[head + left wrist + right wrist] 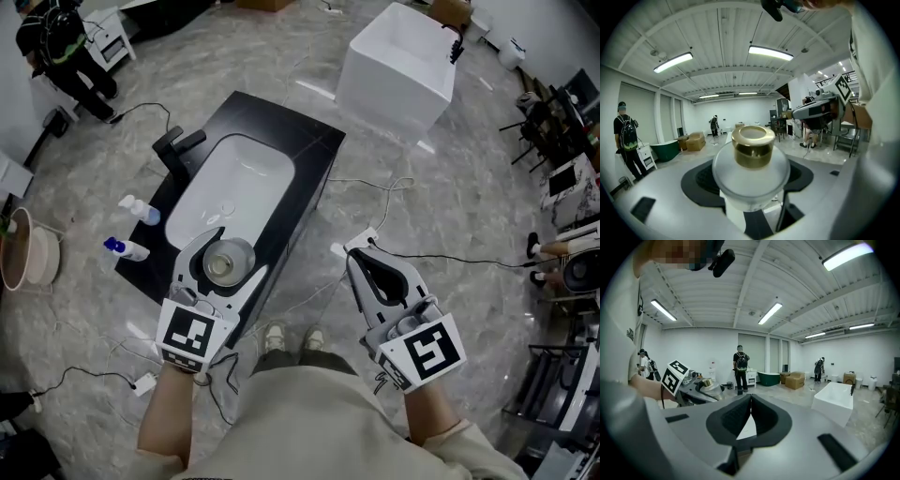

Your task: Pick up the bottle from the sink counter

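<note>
The person's two forearms reach forward from the body, each hand behind a marker cube. The left gripper (221, 251) angles out over the near end of the black desk (305, 155), its fingers (670, 197) clamped on the bottle (751, 174) – a round frosted body with a gold cap (753, 146) pointing up, just short of the white basin (234, 187). The right gripper (364, 258) hangs over the floor beside the desk – fingers (737, 417) pressed together, nothing between them.
</note>
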A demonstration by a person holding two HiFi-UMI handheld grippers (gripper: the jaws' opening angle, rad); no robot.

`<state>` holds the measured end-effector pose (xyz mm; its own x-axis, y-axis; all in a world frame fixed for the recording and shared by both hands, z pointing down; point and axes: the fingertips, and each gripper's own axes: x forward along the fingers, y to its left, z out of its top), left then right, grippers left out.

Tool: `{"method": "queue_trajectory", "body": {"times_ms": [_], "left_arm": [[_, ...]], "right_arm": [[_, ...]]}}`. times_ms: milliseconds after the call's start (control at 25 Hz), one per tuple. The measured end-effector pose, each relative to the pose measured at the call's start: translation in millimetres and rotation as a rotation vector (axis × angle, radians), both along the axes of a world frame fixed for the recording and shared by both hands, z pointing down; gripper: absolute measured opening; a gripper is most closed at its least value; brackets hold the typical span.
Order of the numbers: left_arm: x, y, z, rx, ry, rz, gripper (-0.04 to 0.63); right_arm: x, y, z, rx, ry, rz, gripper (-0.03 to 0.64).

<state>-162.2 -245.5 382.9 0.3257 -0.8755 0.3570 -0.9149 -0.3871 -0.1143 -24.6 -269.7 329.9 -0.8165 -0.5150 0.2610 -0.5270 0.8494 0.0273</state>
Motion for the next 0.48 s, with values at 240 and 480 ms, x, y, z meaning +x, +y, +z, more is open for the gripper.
{"method": "queue_trajectory", "body": {"times_ms": [240, 480], "left_arm": [[13, 20, -20, 0.021, -0.008, 0.025, 0.336], [26, 30, -15, 0.004, 0.019, 0.034, 0.336]], "right_arm": [[15, 7, -21, 0.033, -0.015, 0.013, -0.003], [23, 6, -6, 0.026, 0.004, 0.034, -0.003]]}}
